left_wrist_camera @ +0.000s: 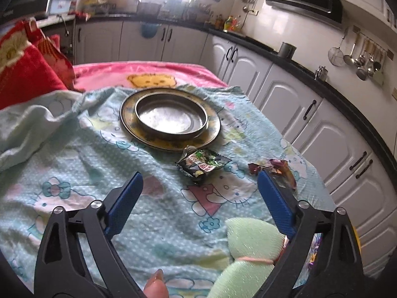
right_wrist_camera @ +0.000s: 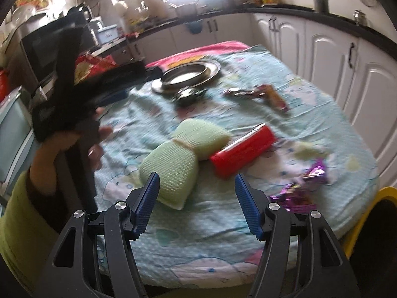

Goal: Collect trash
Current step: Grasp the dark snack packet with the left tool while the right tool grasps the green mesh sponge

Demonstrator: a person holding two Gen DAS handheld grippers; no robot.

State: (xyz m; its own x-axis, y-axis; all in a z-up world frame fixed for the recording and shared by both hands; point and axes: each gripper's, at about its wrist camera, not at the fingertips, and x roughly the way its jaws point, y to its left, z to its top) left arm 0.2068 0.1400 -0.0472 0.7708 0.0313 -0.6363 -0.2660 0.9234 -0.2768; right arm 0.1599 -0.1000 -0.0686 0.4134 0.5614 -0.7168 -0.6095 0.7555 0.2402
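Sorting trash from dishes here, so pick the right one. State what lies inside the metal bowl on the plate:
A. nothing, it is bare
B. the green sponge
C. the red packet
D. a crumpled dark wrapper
A: the metal bowl shows only its bare shiny bottom, while the dark wrapper lies on the cloth just in front of the plate, the green sponge and the red packet nearer still.

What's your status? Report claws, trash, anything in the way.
Left claw open, empty. Right claw open, empty. Wrappers loose on the cloth, none picked. Green sponge and red box ahead of right claw.
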